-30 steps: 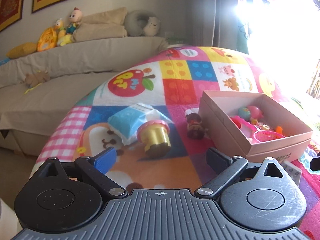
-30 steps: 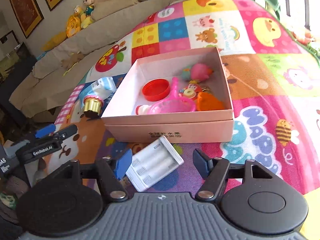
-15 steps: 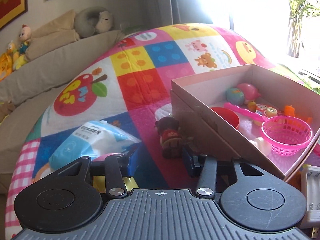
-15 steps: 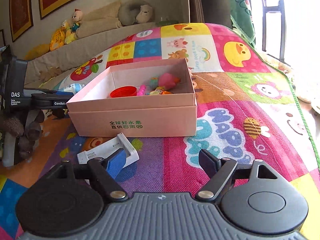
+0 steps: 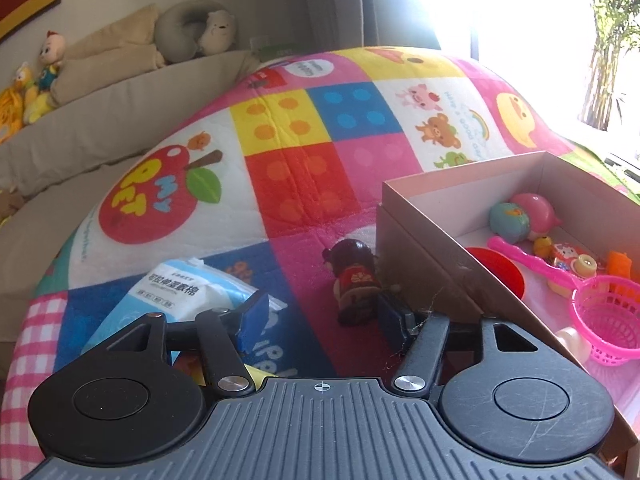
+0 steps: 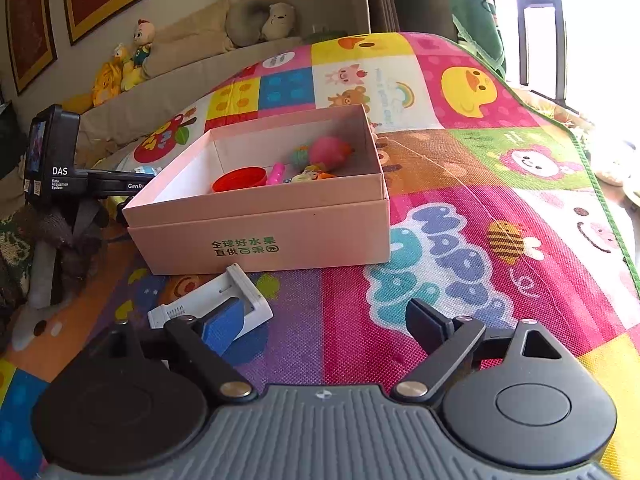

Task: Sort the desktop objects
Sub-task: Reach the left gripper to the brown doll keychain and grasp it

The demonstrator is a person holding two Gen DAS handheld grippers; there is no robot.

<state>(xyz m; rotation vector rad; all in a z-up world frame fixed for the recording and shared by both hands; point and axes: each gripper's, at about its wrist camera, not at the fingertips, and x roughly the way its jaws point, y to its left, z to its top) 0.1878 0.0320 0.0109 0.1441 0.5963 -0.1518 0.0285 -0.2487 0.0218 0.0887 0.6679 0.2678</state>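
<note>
A pink cardboard box (image 5: 420,264) (image 6: 280,236) on the colourful play mat holds several toys, among them a pink net scoop (image 5: 604,312) and a red lid (image 6: 240,180). My left gripper (image 5: 320,316) is open; a small dark-haired figurine in red (image 5: 354,280) stands just ahead between its fingers, against the box's left wall. A blue-white wet-wipe pack (image 5: 180,300) lies left of it. My right gripper (image 6: 324,320) is open and empty above the mat; a white battery charger (image 6: 212,304) lies by its left finger, in front of the box.
The left gripper's body with its DAS unit (image 6: 56,160) shows left of the box in the right wrist view. A sofa with plush toys (image 5: 36,84) runs behind the mat. A yellow object (image 5: 252,372) peeks out under the left gripper.
My left gripper has moved forward and right, from the cupcake toy to the figurine beside the box. My right gripper has dropped lower and pulled back, the charger now at its left finger.
</note>
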